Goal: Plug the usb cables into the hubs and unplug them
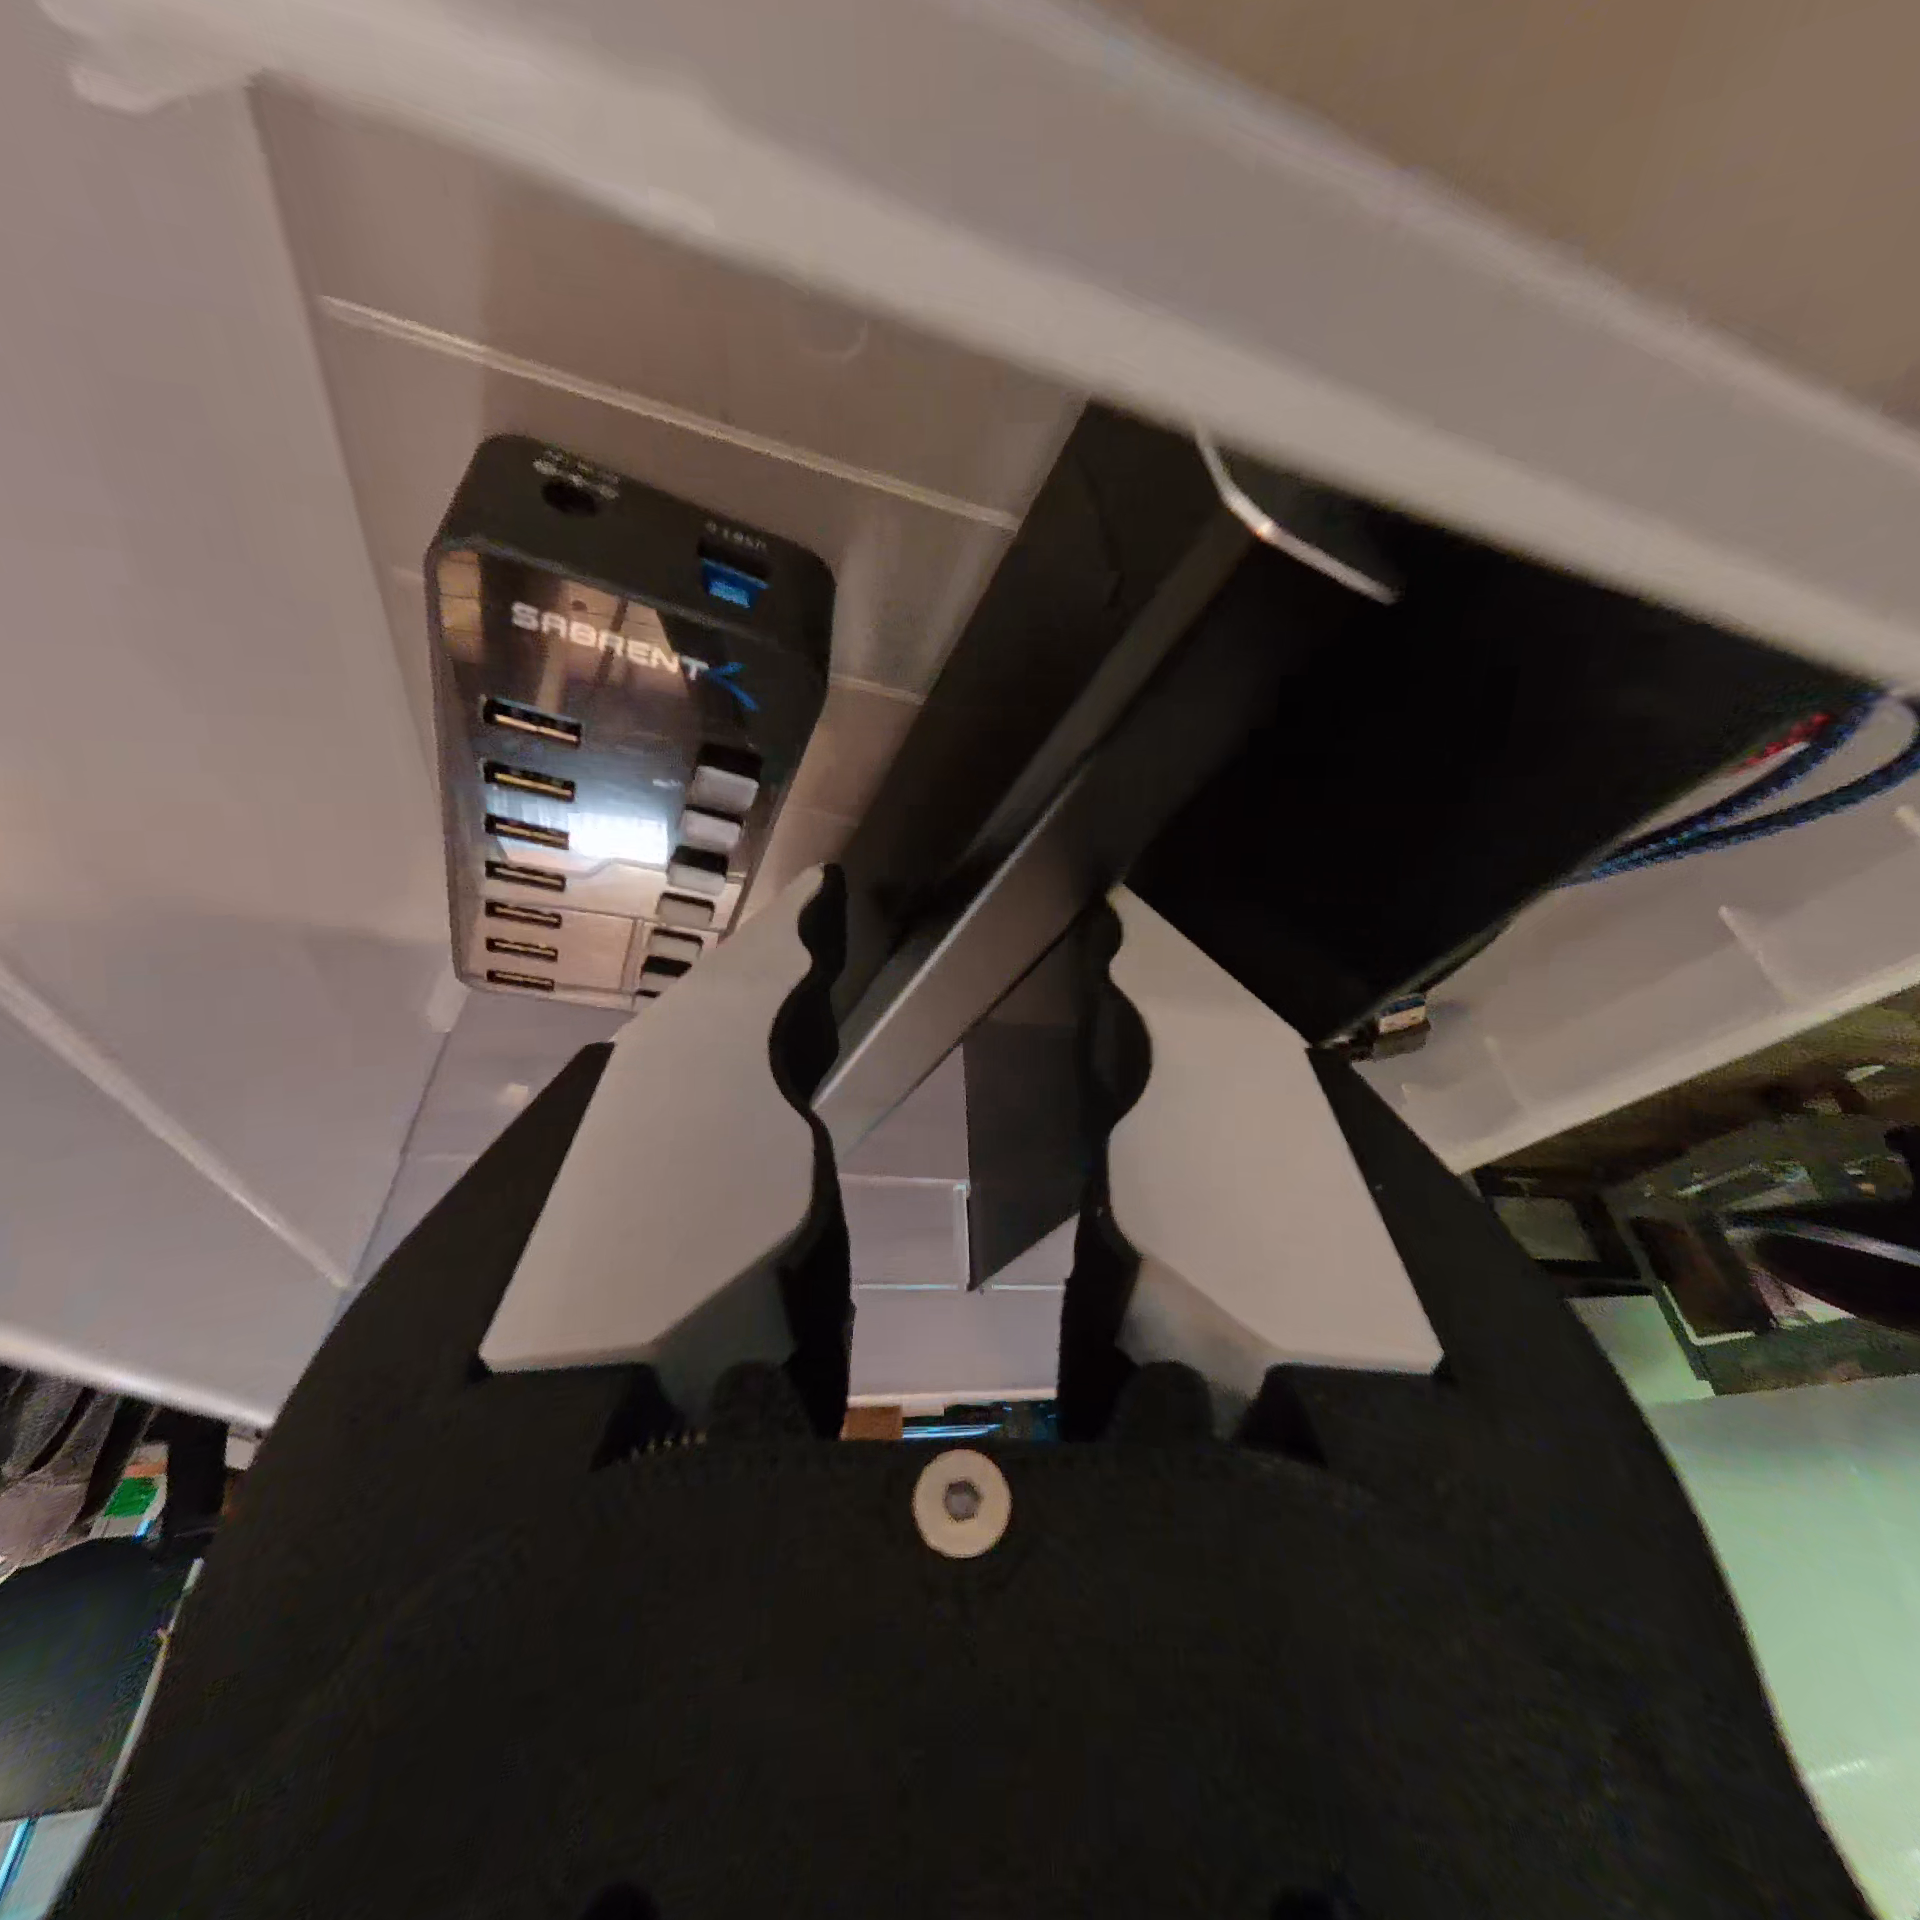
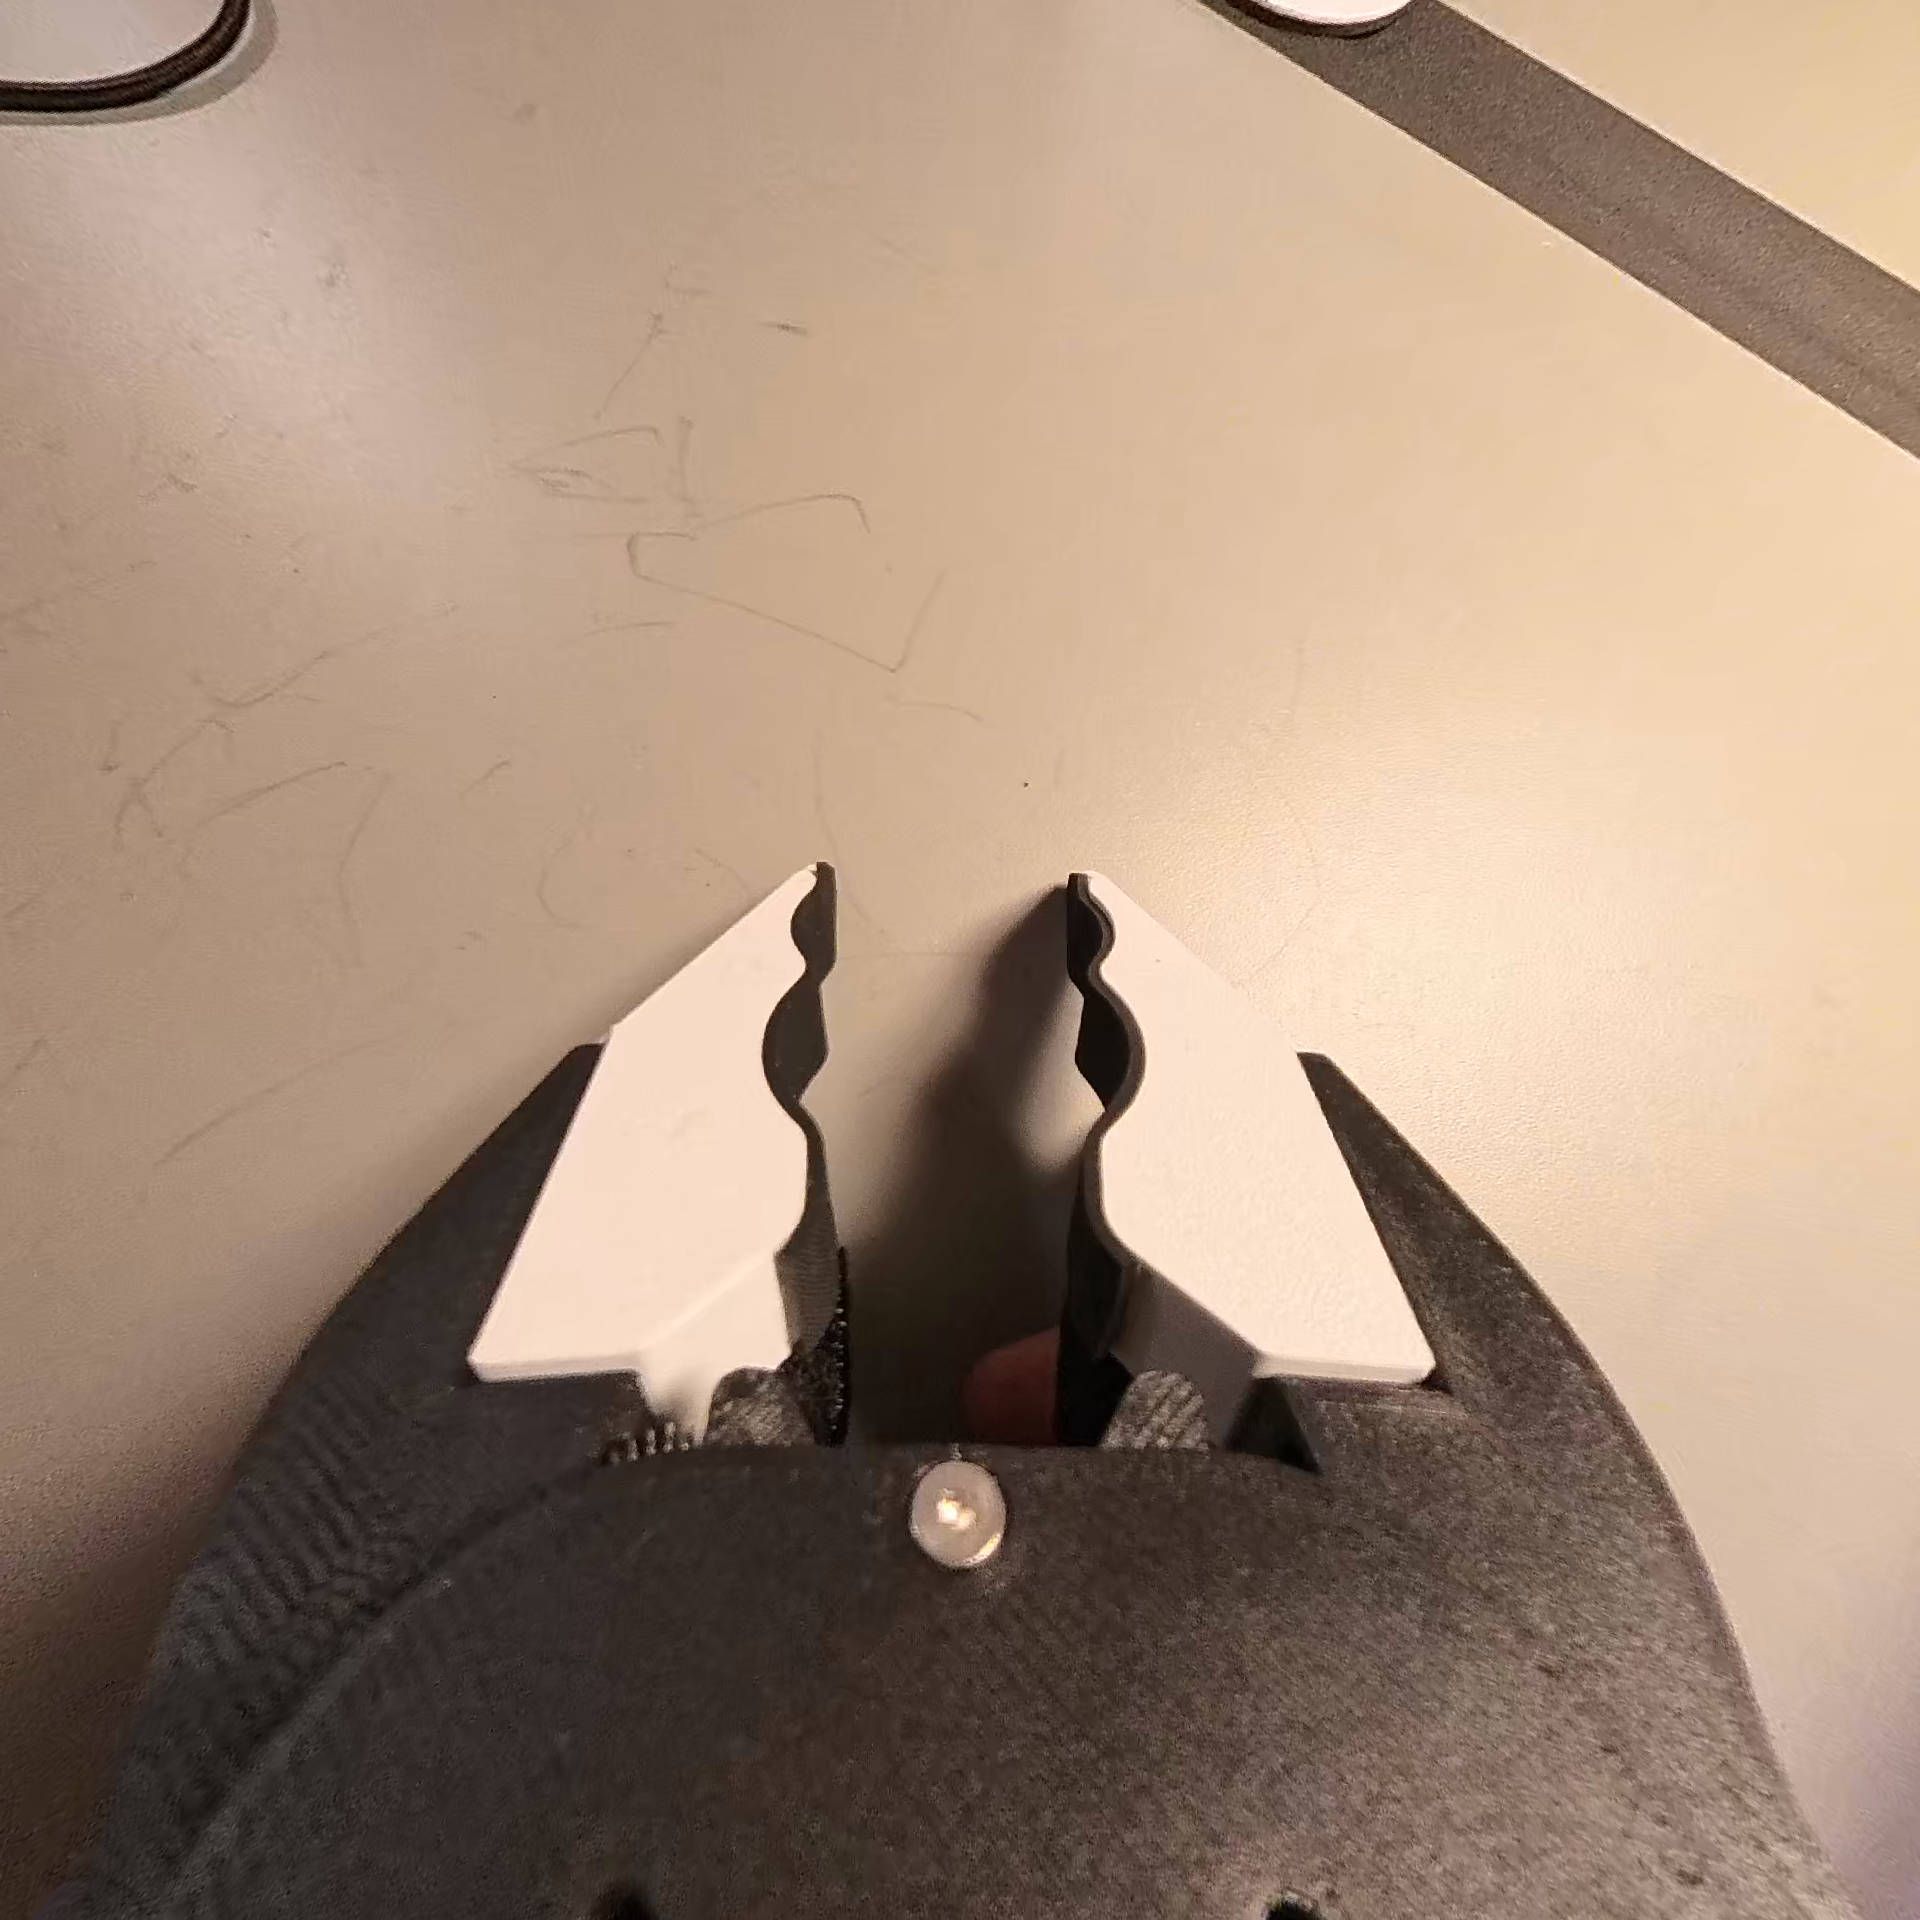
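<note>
In the left wrist view my left gripper [image 1: 961, 914] reaches into a clear plastic bin [image 1: 727, 260]. Its jaws are closed on the corner of a slim black hub with a silver edge [image 1: 1039, 727], which is tilted and fills the gap between the pads. A second black hub [image 1: 623, 748] with several empty ports lies flat in the bin to the left, untouched. Blue and red cables [image 1: 1849, 758] and a USB plug [image 1: 1397, 1023] show at the right. My right gripper [image 2: 951, 883] is open and empty over a beige tabletop [image 2: 935, 520].
The bin's walls close in on my left gripper from above and from the left. In the right wrist view a black cable loop [image 2: 156, 73] lies at the top left. A dark grey strip [image 2: 1662, 208] crosses the top right corner. Tip to tip, the grippers are about 75 centimeters apart.
</note>
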Demonstrator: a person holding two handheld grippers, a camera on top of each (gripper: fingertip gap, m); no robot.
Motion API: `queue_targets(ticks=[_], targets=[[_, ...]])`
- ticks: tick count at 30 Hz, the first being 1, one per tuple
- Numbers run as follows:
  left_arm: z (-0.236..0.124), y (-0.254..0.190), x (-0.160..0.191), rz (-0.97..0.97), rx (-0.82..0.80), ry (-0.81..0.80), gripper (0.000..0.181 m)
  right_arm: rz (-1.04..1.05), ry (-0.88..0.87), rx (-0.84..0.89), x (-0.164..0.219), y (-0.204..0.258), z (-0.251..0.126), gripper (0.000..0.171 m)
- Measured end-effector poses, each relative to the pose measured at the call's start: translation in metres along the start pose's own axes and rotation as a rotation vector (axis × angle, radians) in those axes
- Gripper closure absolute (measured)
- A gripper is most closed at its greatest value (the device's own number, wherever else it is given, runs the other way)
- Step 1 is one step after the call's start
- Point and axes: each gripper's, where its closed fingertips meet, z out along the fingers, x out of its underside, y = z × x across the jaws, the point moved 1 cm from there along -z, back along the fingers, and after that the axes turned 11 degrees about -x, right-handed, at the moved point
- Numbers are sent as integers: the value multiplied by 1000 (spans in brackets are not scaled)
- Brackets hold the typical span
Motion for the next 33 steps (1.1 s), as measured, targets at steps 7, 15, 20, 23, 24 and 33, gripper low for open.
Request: queue_targets(ticks=[7, 15, 20, 23, 24, 33], targets=[[3, 9, -10, -24, -74, -74, 149, -5, 0, 6, 0, 0, 0, 126], [-101, 36, 11, -290, -393, -172, 149, -18, 0, 9, -1, 1, 0, 126], [-248, 35, -78, -531, -555, -745, 150, -77, -24, 18, -6, 5, -1, 126], [-311, -12, -202, -464, -334, -1193, 150, -160, -150, 78, -28, 9, -8, 128], [-323, -36, -246, -418, -200, -1314, 150, -183, -204, 84, -37, 13, -11, 128], [-313, -178, -488, -202, 572, -1496, 150, -297, -544, -138, -72, 65, -39, 125]])
